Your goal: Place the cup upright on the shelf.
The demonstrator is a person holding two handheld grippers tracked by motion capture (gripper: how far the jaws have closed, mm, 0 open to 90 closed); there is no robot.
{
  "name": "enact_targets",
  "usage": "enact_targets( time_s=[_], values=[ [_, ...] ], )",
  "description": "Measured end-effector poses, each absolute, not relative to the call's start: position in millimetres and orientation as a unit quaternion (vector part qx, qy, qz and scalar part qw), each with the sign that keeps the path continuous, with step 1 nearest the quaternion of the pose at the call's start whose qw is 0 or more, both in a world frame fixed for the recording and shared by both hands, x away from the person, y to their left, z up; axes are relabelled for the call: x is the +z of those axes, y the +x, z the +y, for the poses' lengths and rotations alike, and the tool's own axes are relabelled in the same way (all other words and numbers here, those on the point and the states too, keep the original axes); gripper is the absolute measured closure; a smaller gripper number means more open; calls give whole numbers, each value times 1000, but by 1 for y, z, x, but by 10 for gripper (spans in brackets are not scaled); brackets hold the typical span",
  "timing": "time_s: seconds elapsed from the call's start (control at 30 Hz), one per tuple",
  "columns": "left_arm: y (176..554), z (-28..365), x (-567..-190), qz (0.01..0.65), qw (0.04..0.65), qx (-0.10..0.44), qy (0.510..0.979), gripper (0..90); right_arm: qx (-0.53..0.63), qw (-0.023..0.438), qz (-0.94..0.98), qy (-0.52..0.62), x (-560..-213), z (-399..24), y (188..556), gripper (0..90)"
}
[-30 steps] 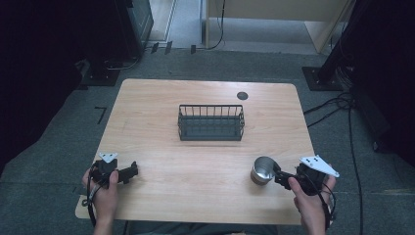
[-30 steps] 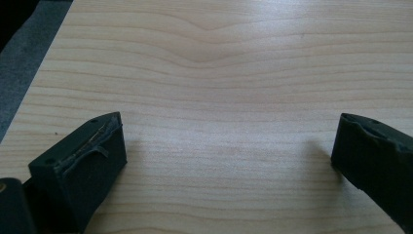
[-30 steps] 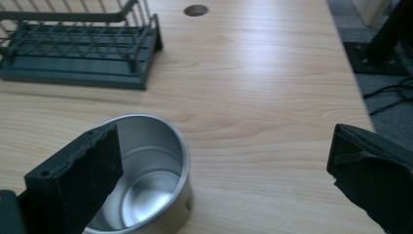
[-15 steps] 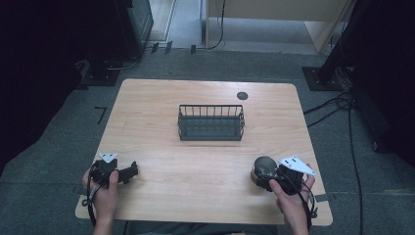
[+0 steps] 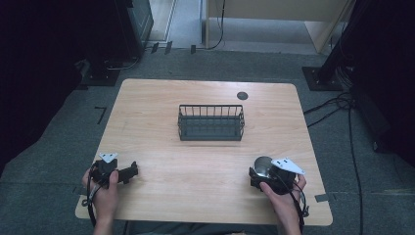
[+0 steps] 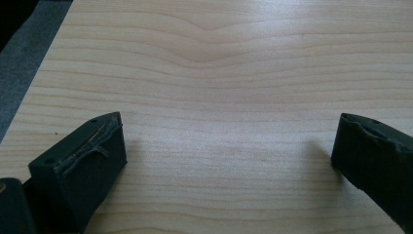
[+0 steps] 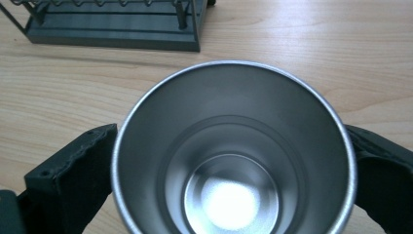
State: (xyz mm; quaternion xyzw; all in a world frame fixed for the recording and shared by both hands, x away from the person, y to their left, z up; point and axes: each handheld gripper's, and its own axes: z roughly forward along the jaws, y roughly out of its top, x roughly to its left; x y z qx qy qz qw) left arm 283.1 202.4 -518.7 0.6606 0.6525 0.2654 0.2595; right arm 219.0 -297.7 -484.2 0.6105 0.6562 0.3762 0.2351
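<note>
In the right gripper view the steel cup (image 7: pixel 233 161) runs off the bottom edge, so its base and outer wall go unseen, and its rim covers the inner faces of both black jaws. The wire basket (image 7: pixel 114 24) at the upper left is cut by the top edge. In the high view the right gripper (image 5: pixel 259 174) hides most of the cup, and whether the jaws press it is too small to tell.

Black grippers (image 5: pixel 128 173) with grey plates, trailing cables
</note>
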Motion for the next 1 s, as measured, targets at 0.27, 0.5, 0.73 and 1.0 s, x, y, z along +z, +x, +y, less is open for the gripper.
enact_targets(
  time_s=[0.27,0.5,0.73,1.0],
  values=[
    [283,202,-519,653,260,265,660,0,368,221,664,613,-495,-294,224,30],
    [283,202,-519,653,260,265,660,0,363,231,657,619,-499,-294,225,157],
    [283,202,-519,653,260,265,660,0,360,240,658,616,-496,-294,223,165],
    [283,202,-519,653,260,265,660,0,377,245,660,602,-481,-292,223,166]
  ],
)
